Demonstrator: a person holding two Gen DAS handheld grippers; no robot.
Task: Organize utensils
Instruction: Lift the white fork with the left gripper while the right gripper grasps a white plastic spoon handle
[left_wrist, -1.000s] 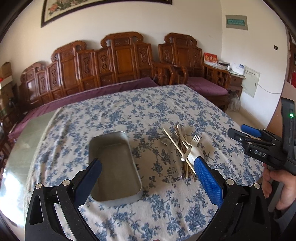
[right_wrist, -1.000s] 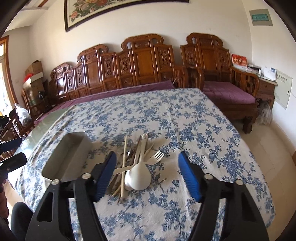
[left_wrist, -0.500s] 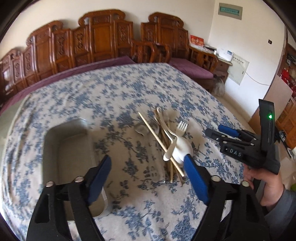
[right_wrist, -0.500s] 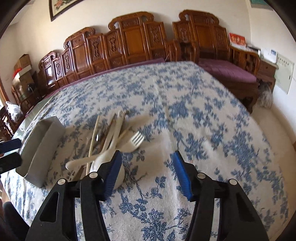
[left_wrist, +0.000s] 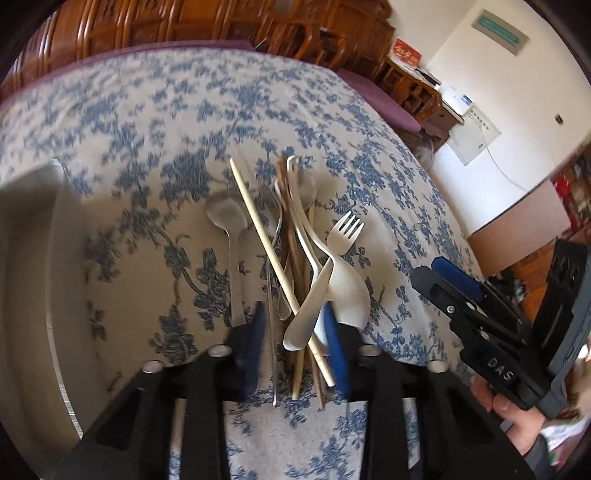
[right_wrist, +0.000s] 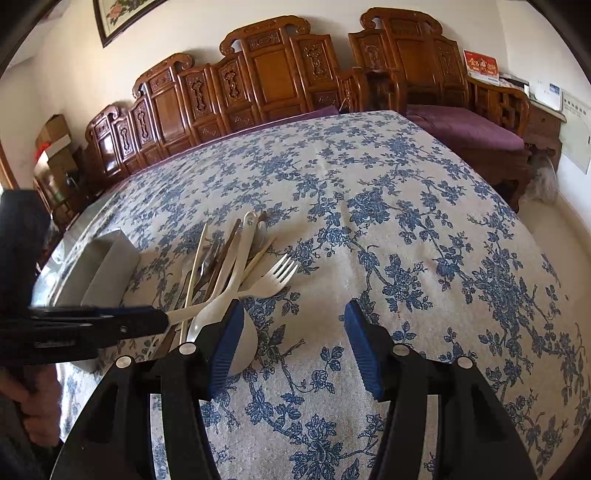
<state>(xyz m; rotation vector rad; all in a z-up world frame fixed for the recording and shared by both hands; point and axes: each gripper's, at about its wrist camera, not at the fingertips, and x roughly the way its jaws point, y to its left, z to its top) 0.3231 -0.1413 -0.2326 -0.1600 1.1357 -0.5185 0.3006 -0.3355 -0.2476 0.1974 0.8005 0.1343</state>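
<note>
A pile of utensils lies on the blue-flowered tablecloth (right_wrist: 406, 229): a white plastic fork (left_wrist: 345, 232) (right_wrist: 273, 277), a white spoon (left_wrist: 347, 295), a metal spoon (left_wrist: 225, 214), a pale chopstick (left_wrist: 258, 229) and dark wooden ones. My left gripper (left_wrist: 293, 317) (right_wrist: 162, 323) points down at the pile's near end. Its jaws are closing with several handle ends between them, and a small gap still shows at the left pad. My right gripper (right_wrist: 291, 343) (left_wrist: 443, 280) hovers open over bare cloth just right of the pile, with the white spoon's bowl beside its left finger.
A grey metal tray (left_wrist: 22, 258) (right_wrist: 107, 266) stands empty left of the pile. Carved wooden benches (right_wrist: 266, 74) line the far side of the table. The table edge drops to the floor on the right. A hand (left_wrist: 517, 410) grips the right tool's handle.
My left gripper dropped and tilted down onto the pile's near end while its jaws narrowed from wide apart. The right gripper sank toward the cloth, then held still.
</note>
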